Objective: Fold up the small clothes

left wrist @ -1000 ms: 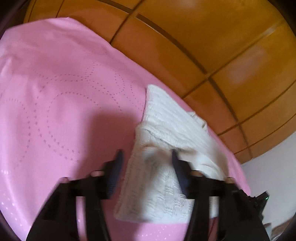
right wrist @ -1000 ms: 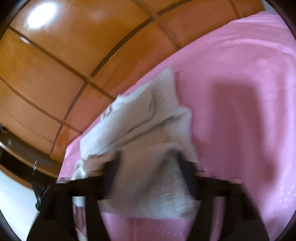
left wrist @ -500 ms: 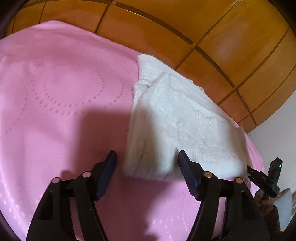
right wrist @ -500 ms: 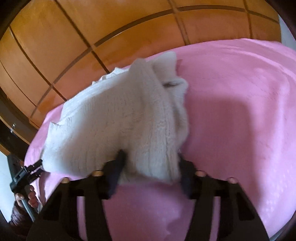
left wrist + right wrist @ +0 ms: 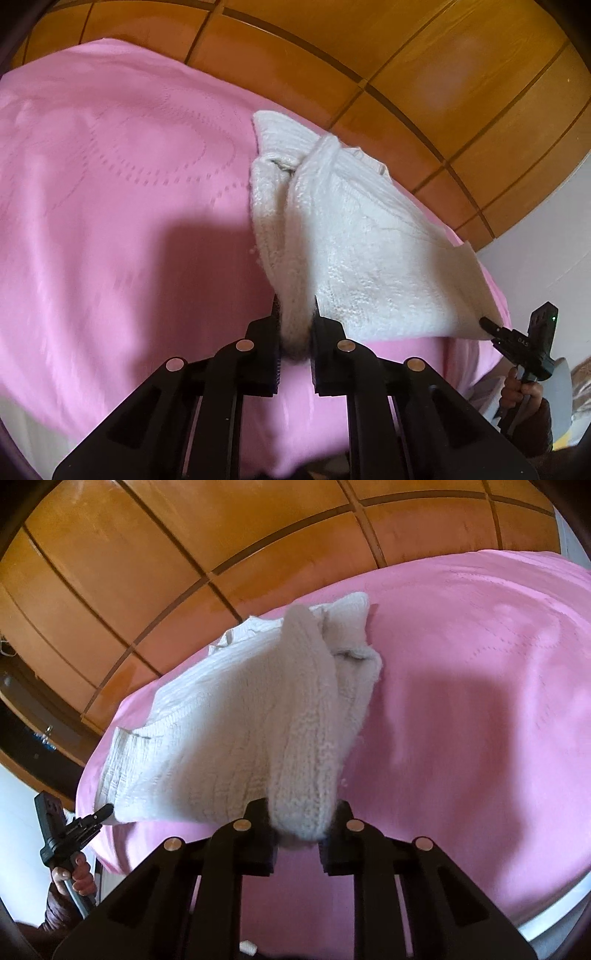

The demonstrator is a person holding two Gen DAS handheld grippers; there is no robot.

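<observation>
Both claws have just gone from spread to pinching: half a second ago each one straddled the near edge of the white knitted sweater (image 5: 354,236) with its jaws wide, and now the left claw (image 5: 294,314) is pressed together on a bunched fold at one near corner, while the right claw (image 5: 301,812) grips a thick roll of knit at the other. The sweater lies partly folded on the pink bedspread (image 5: 110,184), close to the wooden headboard (image 5: 424,74); its near edge is lifted off the bed and pulled taut between the two grips, while the far part rests on the cover. In the left wrist view the right claw (image 5: 489,325) shows at the sweater's far corner, and the right wrist view shows the left claw (image 5: 105,810) the same way. With both corners secured, the next fold looks ready to begin, probably carrying the near edge toward the headboard. The thick knit could slip unevenly.
</observation>
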